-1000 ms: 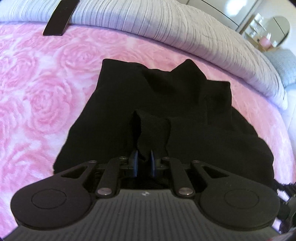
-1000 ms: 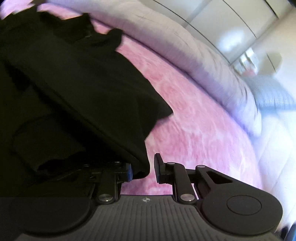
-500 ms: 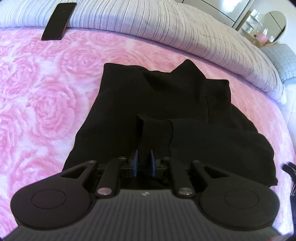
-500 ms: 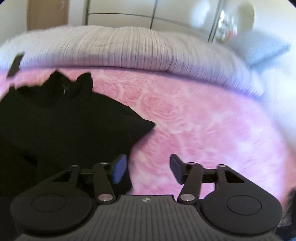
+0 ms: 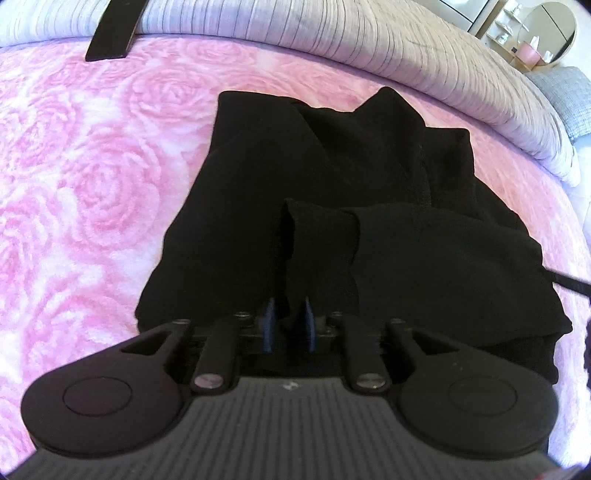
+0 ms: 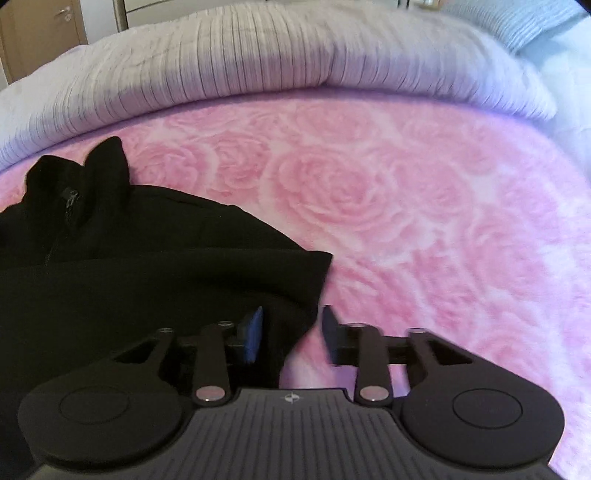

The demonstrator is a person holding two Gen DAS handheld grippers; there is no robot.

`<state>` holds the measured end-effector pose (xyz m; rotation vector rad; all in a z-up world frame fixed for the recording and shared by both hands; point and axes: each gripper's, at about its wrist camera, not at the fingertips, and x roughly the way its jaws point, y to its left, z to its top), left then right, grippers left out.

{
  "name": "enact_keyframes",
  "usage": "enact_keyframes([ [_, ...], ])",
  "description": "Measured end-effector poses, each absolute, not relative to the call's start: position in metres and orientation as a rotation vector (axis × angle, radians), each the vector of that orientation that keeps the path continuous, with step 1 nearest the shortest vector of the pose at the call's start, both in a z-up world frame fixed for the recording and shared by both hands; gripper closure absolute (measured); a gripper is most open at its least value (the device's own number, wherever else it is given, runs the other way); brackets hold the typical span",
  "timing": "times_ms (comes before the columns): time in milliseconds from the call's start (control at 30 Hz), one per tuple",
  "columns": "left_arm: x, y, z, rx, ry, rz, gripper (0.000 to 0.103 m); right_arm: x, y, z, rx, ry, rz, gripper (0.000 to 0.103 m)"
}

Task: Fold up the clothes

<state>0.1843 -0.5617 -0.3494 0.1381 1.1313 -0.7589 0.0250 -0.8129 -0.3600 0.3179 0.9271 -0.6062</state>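
Left wrist view: the left gripper (image 5: pixel 288 325) pinches a sleeve cuff (image 5: pixel 317 251) of the black zip jacket (image 5: pixel 280 162) on the pink rose blanket (image 5: pixel 85 192), jaws just easing. The right gripper (image 6: pixel 291 334), jaws half-wide and narrowing, straddles the hem corner (image 6: pixel 295 314) unpinched. Sleeve fold under way; next, release and smooth.

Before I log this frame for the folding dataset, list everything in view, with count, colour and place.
garment: one, black, partly folded on the blanket, sleeve cuff toward the left gripper
blanket: one, pink rose pattern, covering the bed
bedspread: one, pale grey, ribbed, bunched behind the blanket
phone-like slab: one, black, at the bedspread's edge
pillow: one, grey, far right
left gripper: one, black, nearly shut around cuff fabric
right gripper: one, black, open over the garment's edge
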Motion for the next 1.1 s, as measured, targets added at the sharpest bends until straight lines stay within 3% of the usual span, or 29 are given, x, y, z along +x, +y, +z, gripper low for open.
enact_keyframes([
  [333, 0.165, -0.573, -0.309, 0.196, 0.918, -0.915, 0.089, -0.024, -0.747, -0.327, 0.231, 0.801, -0.600, 0.061],
  [500, 0.160, -0.611, -0.348, 0.451, 0.950, -0.967, 0.086, 0.005, -0.744, -0.362, 0.255, 0.908, -0.493, 0.063],
  [600, 0.168, -0.609, -0.364, 0.449, 0.999, -0.955, 0.085, 0.003, -0.755, -0.376, 0.358, 0.960, -0.527, 0.064],
  [767, 0.166, -0.584, -0.354, 0.416, 1.051, -0.920, 0.083, -0.018, -0.740, -0.366, 0.291, 1.013, -0.532, 0.065],
  [833, 0.163, -0.569, -0.351, 0.441, 1.072, -0.895, 0.076, -0.029, -0.731, -0.368, 0.274, 1.037, -0.522, 0.061],
  [867, 0.160, -0.559, -0.350, 0.456, 1.082, -0.883, 0.077, -0.032, -0.727, -0.369, 0.285, 1.077, -0.538, 0.053],
  [1100, 0.108, -0.472, -0.331, 0.524, 1.056, -0.897, 0.068, -0.081, -0.671, -0.349, 0.426, 1.049, -0.583, 0.053],
])
